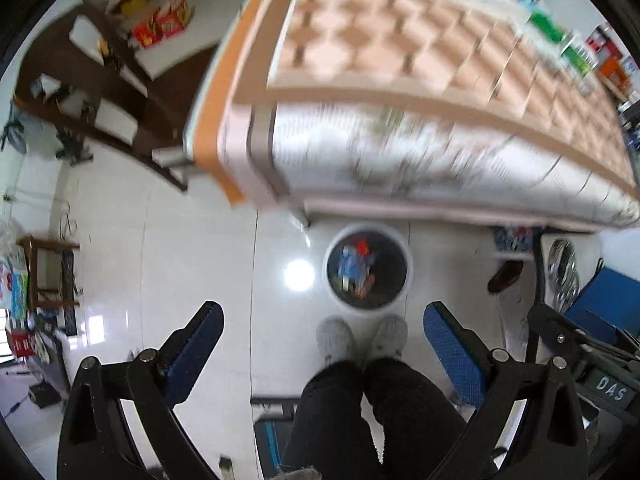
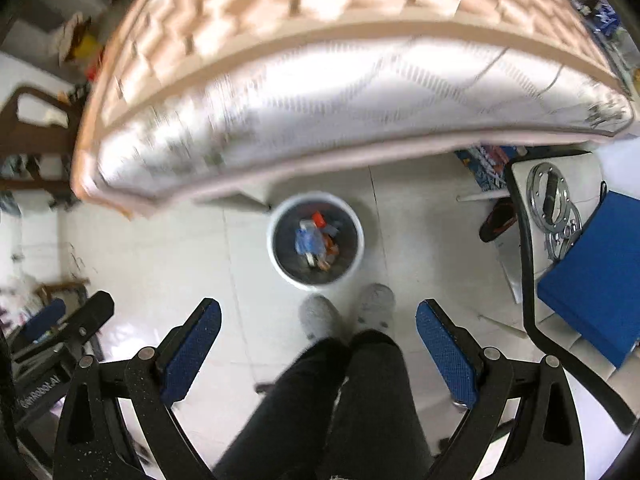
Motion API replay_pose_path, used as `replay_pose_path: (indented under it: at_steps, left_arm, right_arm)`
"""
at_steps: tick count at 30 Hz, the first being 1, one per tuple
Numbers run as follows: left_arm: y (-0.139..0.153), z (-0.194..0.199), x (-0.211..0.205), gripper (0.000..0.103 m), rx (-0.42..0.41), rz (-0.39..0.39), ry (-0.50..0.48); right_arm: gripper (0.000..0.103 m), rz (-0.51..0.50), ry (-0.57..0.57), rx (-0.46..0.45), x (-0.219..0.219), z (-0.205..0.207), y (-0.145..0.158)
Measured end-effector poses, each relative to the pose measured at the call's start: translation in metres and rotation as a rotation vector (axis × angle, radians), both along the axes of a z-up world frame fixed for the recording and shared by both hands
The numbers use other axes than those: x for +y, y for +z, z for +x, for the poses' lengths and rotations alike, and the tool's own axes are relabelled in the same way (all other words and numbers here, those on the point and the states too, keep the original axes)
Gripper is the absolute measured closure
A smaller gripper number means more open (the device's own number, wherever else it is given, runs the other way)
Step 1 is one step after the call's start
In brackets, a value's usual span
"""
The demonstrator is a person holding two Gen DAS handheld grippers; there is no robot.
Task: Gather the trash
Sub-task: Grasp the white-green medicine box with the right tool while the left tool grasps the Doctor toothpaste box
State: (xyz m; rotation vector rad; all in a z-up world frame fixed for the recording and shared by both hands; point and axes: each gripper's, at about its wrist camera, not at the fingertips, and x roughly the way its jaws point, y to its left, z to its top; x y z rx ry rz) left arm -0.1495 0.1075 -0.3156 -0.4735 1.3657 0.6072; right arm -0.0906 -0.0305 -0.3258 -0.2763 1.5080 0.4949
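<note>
Both tongs are spread wide and carry nothing. The left tongs (image 1: pixel 323 334) point down at the floor (image 1: pixel 160 240), their blue pads (image 1: pixel 450 354) well apart, with the person's legs (image 1: pixel 372 412) in dark trousers and grey slippers (image 1: pixel 336 338) showing between them. The right tongs (image 2: pixel 318 330) hang the same way, blue pads (image 2: pixel 444 350) parted, over the same legs (image 2: pixel 348 400) and slippers (image 2: pixel 320 316).

Just beyond the toes stands a round white trash bin (image 1: pixel 406 280) on the pale tiled floor. In the right wrist view the bin (image 2: pixel 276 240) shows a dark liner, and trash (image 2: pixel 316 242) lies inside it: a blue wrapper, red and orange scraps and something white. The same trash (image 1: pixel 356 270) shows in the left view.

Past the bin, the near edge of a bed (image 1: pixel 400 160) runs across the frame; its mattress is quilted white on the side, with a peach checked top. Both views are blurred there. To the right of the bin, a dark shoe (image 2: pixel 496 222) lies on the floor, near a blue chair seat (image 2: pixel 592 276) and shiny metal rings (image 2: pixel 548 196). Off the left end of the bed is dark wooden furniture (image 1: pixel 132 92).
</note>
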Motion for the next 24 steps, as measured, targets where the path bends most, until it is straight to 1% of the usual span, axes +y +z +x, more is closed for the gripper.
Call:
replay_pose_path:
  at_steps: [1, 3, 5, 9, 11, 12, 13, 14, 15, 16, 17, 18, 21, 22, 24]
  left_arm:
    - [0.009, 0.01, 0.003, 0.001, -0.017, 0.013, -0.005]
    - [0.026, 0.035, 0.006, 0.001, -0.051, 0.045, -0.02]
    - [0.04, 0.067, 0.008, 0.001, -0.079, 0.083, -0.046]
    - [0.062, 0.134, 0.011, 0.001, -0.115, 0.141, -0.102]
    - [0.064, 0.177, 0.011, 0.001, -0.121, 0.159, -0.131]
    - [0.062, 0.199, 0.013, 0.001, -0.12, 0.168, -0.146]
    - [0.061, 0.223, 0.014, 0.001, -0.121, 0.175, -0.163]
    - [0.059, 0.258, 0.016, 0.001, -0.121, 0.185, -0.195]
    - [0.056, 0.284, 0.017, 0.001, -0.113, 0.201, -0.223]
    - [0.056, 0.306, 0.019, 0.001, -0.106, 0.215, -0.25]
    - [0.051, 0.345, 0.023, 0.001, -0.087, 0.24, -0.295]
    - [0.048, 0.367, 0.024, 0.001, -0.073, 0.257, -0.32]
    - [0.037, 0.449, 0.032, 0.002, -0.009, 0.305, -0.444]
    - [0.032, 0.474, 0.035, 0.002, 0.015, 0.313, -0.492]
    - [0.02, 0.518, 0.039, 0.002, 0.052, 0.303, -0.587]
  right_arm:
    - [0.004, 0.021, -0.023, -0.019, 0.0, 0.011, 0.017]
    - [0.004, 0.051, -0.073, -0.055, -0.002, 0.035, 0.042]
    - [0.004, 0.066, -0.108, -0.088, -0.005, 0.06, 0.061]
    - [0.004, 0.079, -0.191, -0.136, -0.019, 0.128, 0.091]
    - [0.004, 0.079, -0.235, -0.153, -0.032, 0.173, 0.101]
    - [0.004, 0.076, -0.255, -0.156, -0.038, 0.194, 0.103]
    - [0.004, 0.08, -0.283, -0.153, -0.044, 0.225, 0.104]
    - [0.004, 0.082, -0.302, -0.147, -0.047, 0.247, 0.104]
    - [0.004, 0.084, -0.323, -0.142, -0.05, 0.271, 0.103]
    - [0.004, 0.089, -0.35, -0.132, -0.053, 0.306, 0.101]
    - [0.004, 0.088, -0.364, -0.125, -0.054, 0.33, 0.098]
    - [0.004, 0.085, -0.385, -0.114, -0.055, 0.364, 0.095]
    - [0.004, 0.081, -0.432, -0.091, -0.055, 0.438, 0.084]
    - [0.004, 0.083, -0.457, -0.08, -0.053, 0.47, 0.079]
    - [0.004, 0.092, -0.495, -0.061, -0.051, 0.511, 0.072]
